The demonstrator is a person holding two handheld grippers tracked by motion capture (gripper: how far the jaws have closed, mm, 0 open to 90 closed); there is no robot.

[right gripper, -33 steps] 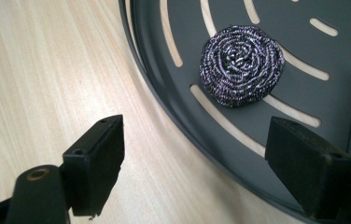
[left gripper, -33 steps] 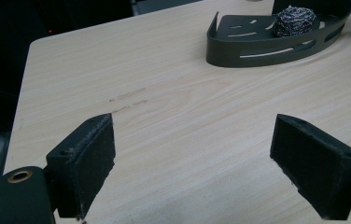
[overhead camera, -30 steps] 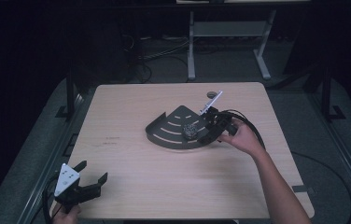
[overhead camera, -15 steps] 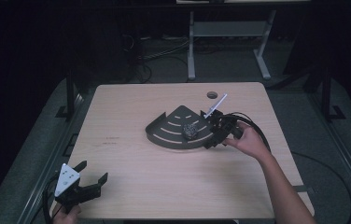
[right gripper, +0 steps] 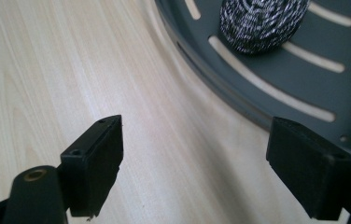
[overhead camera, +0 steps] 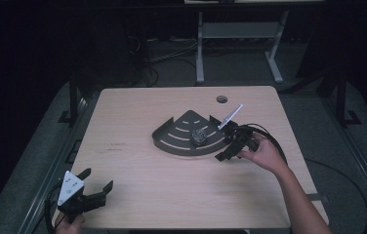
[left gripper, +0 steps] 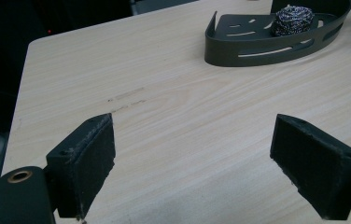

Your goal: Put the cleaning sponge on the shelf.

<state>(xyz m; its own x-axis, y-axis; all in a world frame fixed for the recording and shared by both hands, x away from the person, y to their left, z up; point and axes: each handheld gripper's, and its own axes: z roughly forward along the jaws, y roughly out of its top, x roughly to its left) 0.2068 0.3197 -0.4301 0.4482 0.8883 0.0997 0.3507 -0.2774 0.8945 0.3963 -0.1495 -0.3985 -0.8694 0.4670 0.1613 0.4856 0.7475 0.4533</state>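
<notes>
Left gripper (overhead camera: 96,191): idle at the table's near-left corner, jaws spread wide with nothing between them.
Table: light wood-grain rectangular tabletop (overhead camera: 137,122), bearing the tray near its middle.
Tray: dark grey, fan-shaped slotted metal tray (overhead camera: 176,139), flat on the table, well apart from the left gripper.
Scourer: round ball of steel-wool scouring wire (overhead camera: 199,135), lying inside the tray toward its right side, touching no jaw.
Right gripper (overhead camera: 229,144): just beside the tray's right rim, jaws released and empty.
Scourer relative to right gripper: in the right gripper view the scourer (right gripper: 263,22) lies ahead, beyond the tray rim (right gripper: 220,91).
Progress: judged complete for placement; the scourer sits in the tray.
</notes>
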